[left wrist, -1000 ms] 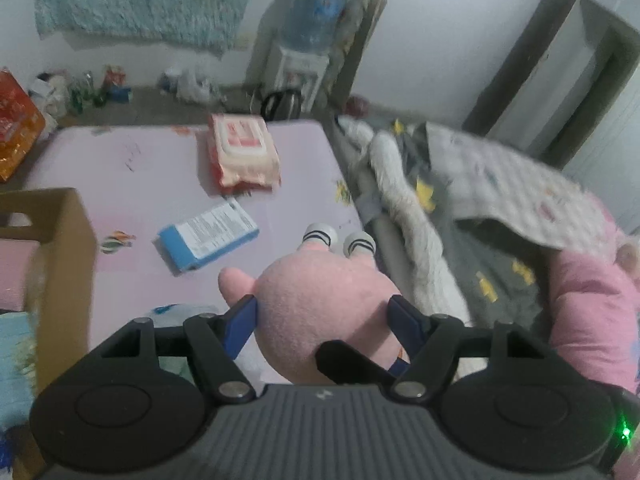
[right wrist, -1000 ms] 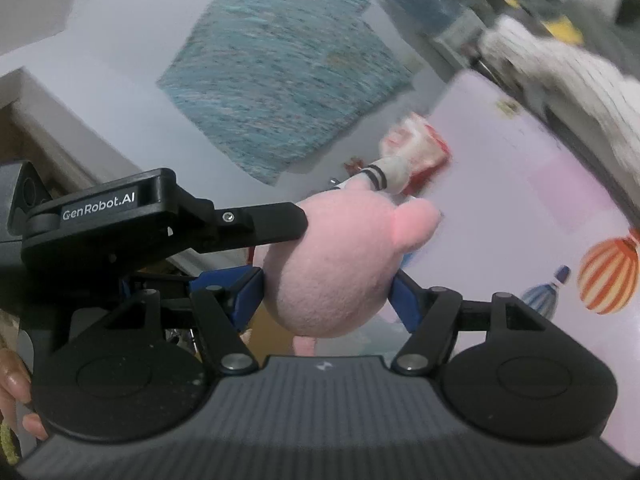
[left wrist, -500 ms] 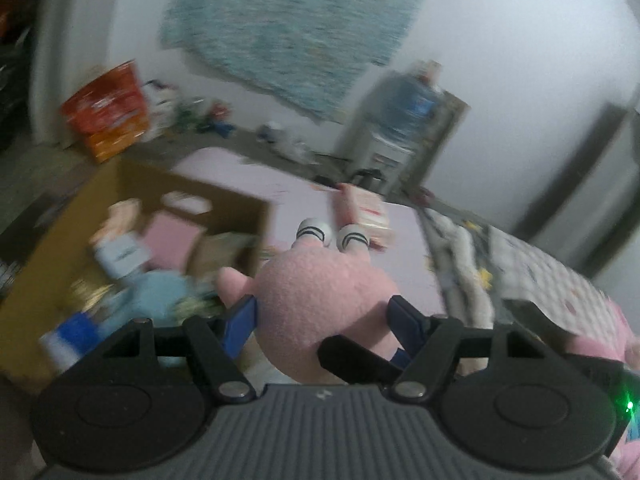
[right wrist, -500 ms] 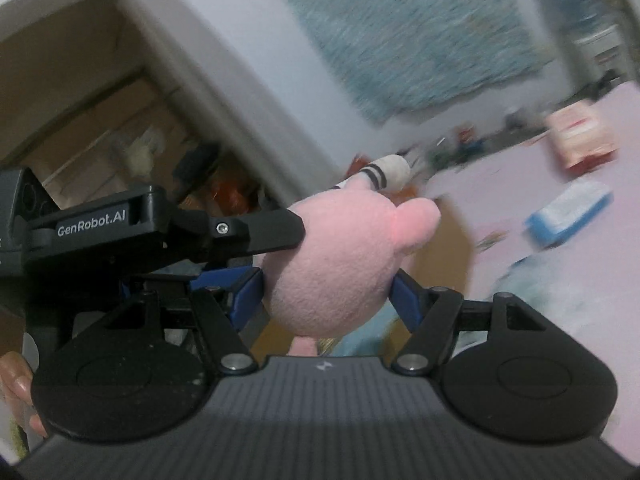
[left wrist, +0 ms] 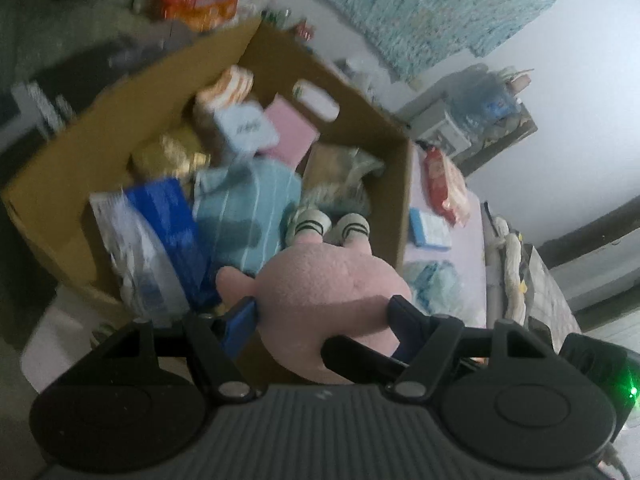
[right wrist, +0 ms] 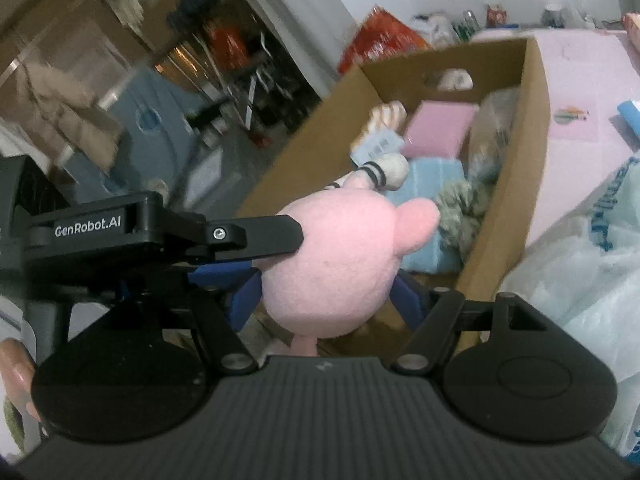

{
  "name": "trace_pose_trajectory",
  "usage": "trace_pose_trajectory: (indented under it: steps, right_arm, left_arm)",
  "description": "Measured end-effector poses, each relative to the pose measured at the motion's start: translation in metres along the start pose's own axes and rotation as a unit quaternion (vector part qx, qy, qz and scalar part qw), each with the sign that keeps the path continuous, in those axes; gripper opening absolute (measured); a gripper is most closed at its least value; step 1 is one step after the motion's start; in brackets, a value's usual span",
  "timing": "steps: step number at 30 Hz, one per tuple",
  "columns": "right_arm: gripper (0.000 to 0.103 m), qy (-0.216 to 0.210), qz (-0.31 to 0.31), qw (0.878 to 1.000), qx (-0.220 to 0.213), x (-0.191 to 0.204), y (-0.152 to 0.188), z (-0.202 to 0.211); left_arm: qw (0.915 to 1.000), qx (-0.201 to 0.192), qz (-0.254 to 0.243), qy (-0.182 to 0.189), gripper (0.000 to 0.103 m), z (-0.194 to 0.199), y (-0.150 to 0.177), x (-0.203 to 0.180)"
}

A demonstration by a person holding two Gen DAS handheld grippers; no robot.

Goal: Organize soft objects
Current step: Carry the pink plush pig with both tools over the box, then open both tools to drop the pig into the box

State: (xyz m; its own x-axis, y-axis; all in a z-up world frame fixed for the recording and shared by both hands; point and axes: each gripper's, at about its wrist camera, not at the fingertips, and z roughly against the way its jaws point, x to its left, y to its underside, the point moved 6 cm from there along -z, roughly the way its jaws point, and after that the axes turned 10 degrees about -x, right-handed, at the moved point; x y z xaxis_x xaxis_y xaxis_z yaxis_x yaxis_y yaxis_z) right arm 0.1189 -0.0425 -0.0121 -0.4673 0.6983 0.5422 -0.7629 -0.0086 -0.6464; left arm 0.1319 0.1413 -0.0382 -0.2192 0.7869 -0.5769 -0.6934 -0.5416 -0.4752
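Pink plush toy (left wrist: 332,292) carried over the cardboard box (left wrist: 400,208), mid-frame.
Left gripper (left wrist: 324,312) clamps it; right gripper (right wrist: 326,296), jaws opening, still presses it. Next: lower, release both.

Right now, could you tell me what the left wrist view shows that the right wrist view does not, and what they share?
Only the left wrist view shows the water dispenser and a blue pack on the pink surface. Only the right wrist view shows a white plastic bag and the left gripper's GenRobot.AI label. Both show the pink plush held between both grippers' pads, the right gripper's jaws opening, over the cardboard box with a pink pack inside.
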Motion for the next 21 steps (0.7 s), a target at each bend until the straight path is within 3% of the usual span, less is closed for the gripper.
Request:
trace_pose_trajectory:
  steps: [3,10,21]
  right_arm:
    - [0.07,0.013,0.014,1.0,0.007,-0.001,0.014,0.0]
    - [0.073,0.038,0.075,0.996,-0.014,-0.005,0.003,0.012]
    - [0.077,0.042,0.037,0.995,-0.081,-0.037,-0.014,0.059]
  left_arm:
    - [0.9998,0.016,0.008,-0.009,0.071,-0.013,0.009,0.012]
    - [0.9998,0.015,0.012,-0.005,0.074,-0.015,0.012,0.017]
    - [0.9996,0.008,-0.017,-0.02,0.077,-0.014,0.01,0.003]
